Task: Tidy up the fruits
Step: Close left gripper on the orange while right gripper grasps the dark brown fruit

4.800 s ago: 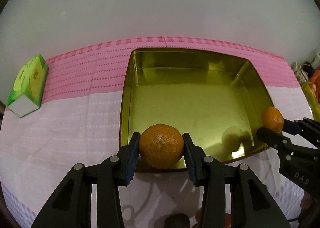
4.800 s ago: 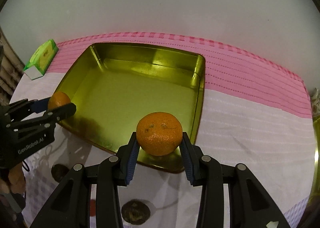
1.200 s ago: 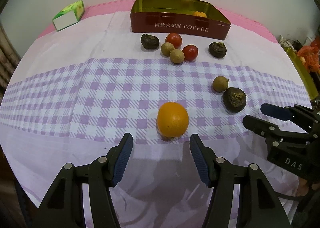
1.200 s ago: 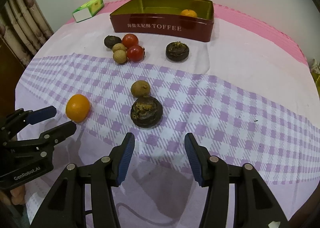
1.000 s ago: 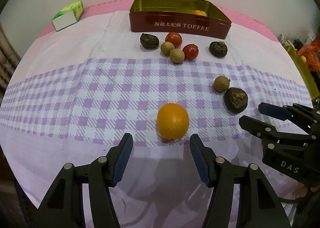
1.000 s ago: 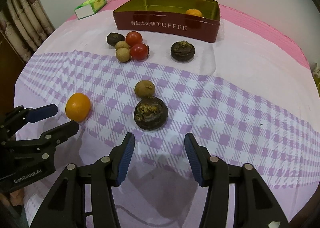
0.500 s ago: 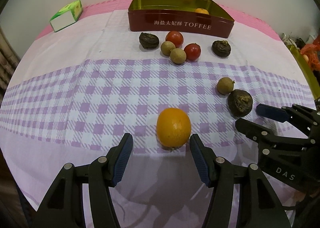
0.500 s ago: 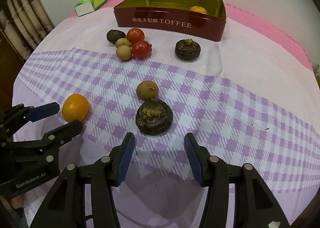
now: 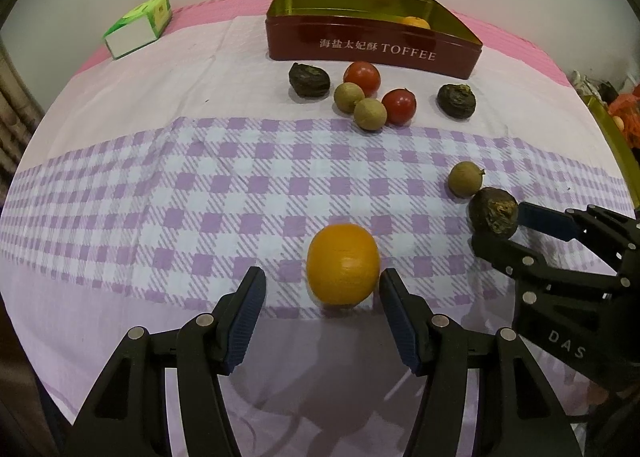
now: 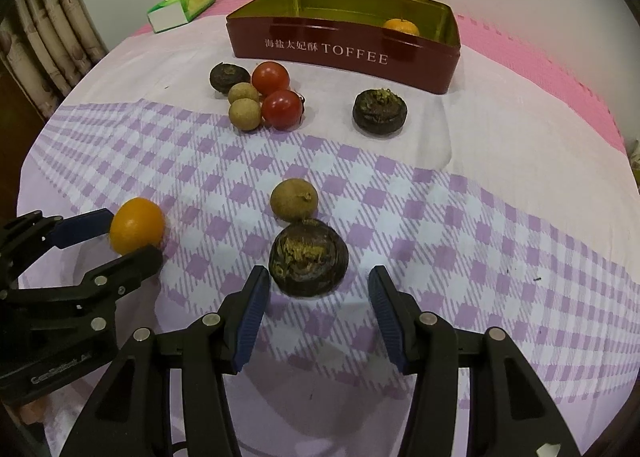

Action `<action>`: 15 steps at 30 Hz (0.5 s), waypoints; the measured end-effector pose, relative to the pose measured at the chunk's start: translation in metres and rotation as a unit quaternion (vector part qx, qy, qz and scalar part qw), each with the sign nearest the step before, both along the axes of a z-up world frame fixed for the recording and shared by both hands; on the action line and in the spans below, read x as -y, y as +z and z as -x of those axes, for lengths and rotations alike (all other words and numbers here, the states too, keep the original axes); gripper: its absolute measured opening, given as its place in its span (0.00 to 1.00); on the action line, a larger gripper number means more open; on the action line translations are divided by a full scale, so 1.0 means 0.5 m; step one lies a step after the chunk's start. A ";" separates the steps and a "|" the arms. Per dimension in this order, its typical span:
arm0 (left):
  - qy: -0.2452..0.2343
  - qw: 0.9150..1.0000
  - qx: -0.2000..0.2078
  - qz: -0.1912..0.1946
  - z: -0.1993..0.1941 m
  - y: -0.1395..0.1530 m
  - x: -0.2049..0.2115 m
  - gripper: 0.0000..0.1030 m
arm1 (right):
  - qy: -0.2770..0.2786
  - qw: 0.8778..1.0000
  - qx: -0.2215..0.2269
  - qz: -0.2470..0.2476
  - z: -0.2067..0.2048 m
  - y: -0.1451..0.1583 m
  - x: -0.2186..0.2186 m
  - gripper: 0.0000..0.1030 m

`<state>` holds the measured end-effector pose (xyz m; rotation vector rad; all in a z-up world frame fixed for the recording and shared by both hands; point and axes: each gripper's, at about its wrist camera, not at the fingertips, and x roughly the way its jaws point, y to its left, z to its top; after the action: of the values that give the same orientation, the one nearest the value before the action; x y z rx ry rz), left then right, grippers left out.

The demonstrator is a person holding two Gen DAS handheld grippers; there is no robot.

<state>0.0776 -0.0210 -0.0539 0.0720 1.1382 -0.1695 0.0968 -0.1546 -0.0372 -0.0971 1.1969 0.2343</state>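
From the left wrist we see our left gripper (image 9: 322, 297) released, jaws apart, the orange (image 9: 343, 263) between the tips near the tablecloth's (image 9: 120, 185) front edge, untouched. The toffee tin (image 9: 372, 51) stands at the far edge.

From the right wrist, our right gripper (image 10: 318, 297), jaws just closing slightly, straddles the dark wrinkled fruit (image 10: 308, 257) without pressing it.

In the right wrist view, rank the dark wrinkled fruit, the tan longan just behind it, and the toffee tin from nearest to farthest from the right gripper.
From the right gripper:
1. Dark wrinkled fruit, just ahead of the open jaws.
2. Tan longan, right behind it.
3. Toffee tin, at the far end of the table.
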 end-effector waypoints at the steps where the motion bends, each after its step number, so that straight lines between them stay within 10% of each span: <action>1: 0.001 1.000 -0.001 0.000 0.000 0.000 -0.002 0.58 | 0.000 1.000 0.001 0.002 -0.002 0.000 -0.001 0.45; 15: 0.001 1.000 -0.001 -0.001 0.002 -0.001 -0.002 0.58 | -0.029 1.000 0.000 0.011 -0.025 -0.001 0.040 0.34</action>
<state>0.0768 -0.0199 -0.0543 0.0731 1.1411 -0.1671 0.1094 -0.1745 -0.0377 -0.0824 1.1999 0.1706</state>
